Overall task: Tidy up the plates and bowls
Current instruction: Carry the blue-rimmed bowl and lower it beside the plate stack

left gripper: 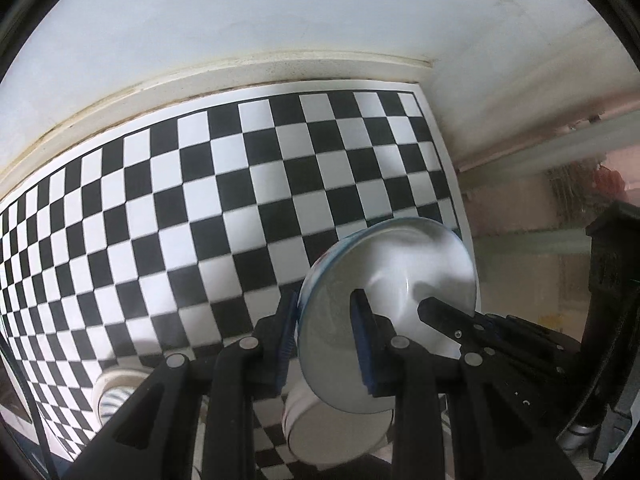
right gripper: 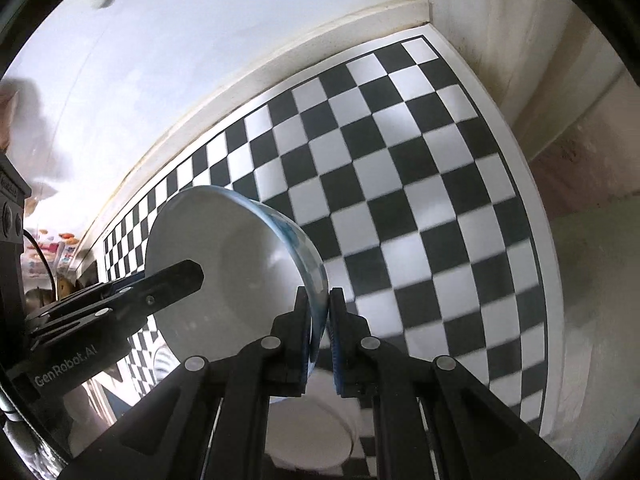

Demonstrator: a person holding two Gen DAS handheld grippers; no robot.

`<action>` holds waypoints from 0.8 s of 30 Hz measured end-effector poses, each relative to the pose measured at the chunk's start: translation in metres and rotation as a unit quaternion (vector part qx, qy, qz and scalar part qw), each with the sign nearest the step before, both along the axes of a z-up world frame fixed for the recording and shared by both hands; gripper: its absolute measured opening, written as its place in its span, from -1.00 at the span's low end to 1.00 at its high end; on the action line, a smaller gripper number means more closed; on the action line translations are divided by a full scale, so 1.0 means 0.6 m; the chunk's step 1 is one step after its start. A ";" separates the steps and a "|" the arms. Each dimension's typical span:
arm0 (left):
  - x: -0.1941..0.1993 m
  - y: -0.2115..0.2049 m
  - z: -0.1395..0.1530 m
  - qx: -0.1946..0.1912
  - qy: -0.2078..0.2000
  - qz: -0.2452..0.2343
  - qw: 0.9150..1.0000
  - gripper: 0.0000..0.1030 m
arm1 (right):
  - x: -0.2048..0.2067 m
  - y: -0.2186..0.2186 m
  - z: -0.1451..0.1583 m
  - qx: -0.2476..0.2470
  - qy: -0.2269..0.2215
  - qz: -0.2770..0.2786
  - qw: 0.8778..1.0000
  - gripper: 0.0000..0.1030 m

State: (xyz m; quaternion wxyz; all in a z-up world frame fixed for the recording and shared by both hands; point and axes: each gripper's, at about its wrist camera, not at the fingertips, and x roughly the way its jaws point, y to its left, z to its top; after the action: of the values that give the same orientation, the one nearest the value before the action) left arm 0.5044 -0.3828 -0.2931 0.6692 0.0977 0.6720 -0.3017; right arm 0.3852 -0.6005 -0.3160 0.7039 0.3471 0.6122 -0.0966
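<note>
A white bowl with a blue outside (left gripper: 396, 276) (right gripper: 240, 248) is held tilted in the air above the checkered board. My right gripper (right gripper: 320, 320) is shut on its rim, one finger inside and one outside. My left gripper (left gripper: 326, 336) straddles the opposite rim, with a gap between its pads and the wall. Each gripper's finger shows inside the bowl in the other's view. A second white bowl (left gripper: 336, 432) (right gripper: 308, 432) stands on the board right below. A small striped bowl (left gripper: 114, 396) sits at the lower left.
The black-and-white checkered board (left gripper: 240, 200) (right gripper: 420, 200) lies against a white wall with a cream skirting (left gripper: 240, 72). The board's right edge (right gripper: 536, 220) borders a bare pale floor. Clutter shows at the far left of the right wrist view (right gripper: 52, 248).
</note>
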 end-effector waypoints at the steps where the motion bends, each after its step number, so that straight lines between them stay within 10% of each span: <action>1: -0.010 0.008 0.007 -0.001 -0.002 -0.003 1.000 -0.52 | -0.011 0.007 0.008 0.000 -0.002 -0.001 1.000 -0.81; 24: -0.183 0.103 -0.078 0.053 0.021 -0.033 0.998 -0.52 | -0.207 0.149 -0.053 0.025 0.031 -0.015 0.999 -0.81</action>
State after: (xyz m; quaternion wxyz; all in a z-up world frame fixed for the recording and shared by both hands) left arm 0.3946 -0.3213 -0.3396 0.6385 0.1489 0.6972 -0.2898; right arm 0.2613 -0.5112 -0.3478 0.6744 0.3708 0.6302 -0.1027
